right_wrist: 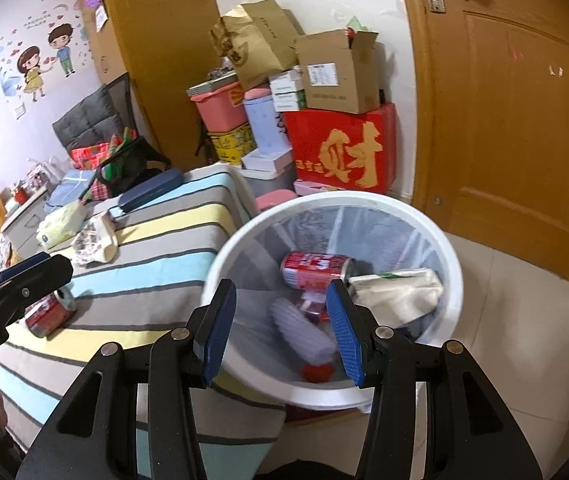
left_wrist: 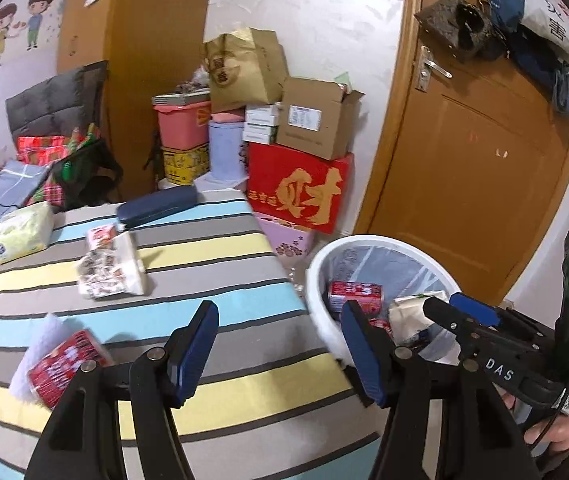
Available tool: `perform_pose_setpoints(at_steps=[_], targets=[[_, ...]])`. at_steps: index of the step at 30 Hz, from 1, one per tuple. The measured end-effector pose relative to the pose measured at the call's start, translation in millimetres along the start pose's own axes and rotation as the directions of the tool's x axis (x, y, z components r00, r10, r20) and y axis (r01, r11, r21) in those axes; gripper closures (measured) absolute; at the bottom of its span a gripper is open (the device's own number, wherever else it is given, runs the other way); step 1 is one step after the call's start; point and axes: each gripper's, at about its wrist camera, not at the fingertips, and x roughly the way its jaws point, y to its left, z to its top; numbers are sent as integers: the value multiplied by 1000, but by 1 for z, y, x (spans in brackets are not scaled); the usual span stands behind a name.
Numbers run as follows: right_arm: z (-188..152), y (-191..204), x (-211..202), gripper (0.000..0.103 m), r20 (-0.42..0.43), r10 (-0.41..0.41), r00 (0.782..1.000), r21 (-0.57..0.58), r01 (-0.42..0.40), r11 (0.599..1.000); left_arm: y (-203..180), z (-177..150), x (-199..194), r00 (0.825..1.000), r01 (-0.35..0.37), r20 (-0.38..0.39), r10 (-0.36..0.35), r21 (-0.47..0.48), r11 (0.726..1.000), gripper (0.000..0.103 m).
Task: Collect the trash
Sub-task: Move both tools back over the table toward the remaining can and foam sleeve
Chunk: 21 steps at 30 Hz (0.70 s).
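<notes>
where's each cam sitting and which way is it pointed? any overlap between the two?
Left wrist: rides the left claw, held over the striped bed, facing the stacked boxes and the door; its open jaws show, plus the right claw and fingers at lower right.
Right wrist: rides the right claw, above the white bin, looking down into it; its open jaws show, the left claw at left edge.
Shared: bin, bed, red can on the bed, red box, door.

The white roll (right_wrist: 304, 330) in the bin (right_wrist: 454, 280) is pretty blurry, and the gripper's blue pad (right_wrist: 344, 334) covers part of it.
</notes>
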Motion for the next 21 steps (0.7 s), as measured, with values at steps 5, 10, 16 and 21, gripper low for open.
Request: perform_pose_setpoints(at_steps=[5,10,16,21], targets=[[-4,21,0,54,1,41,999,-23,-41,999,32,-12,-24,999,-47,21,48,-48,998,40],[-10,46,5,54,-17,84,996,-57,-85,995,70,-27,-47,992,-120,27,123,-95,988,40],[-18,83,12,54,-46,143,989,-97,-147,984,121,-47,-74,977,-207,23,214,-167,964,40],[-24,118,18,54,-73,182,981,-134,-191,973,162,-63,-92,965,-251,14,261,-233,940,40]])
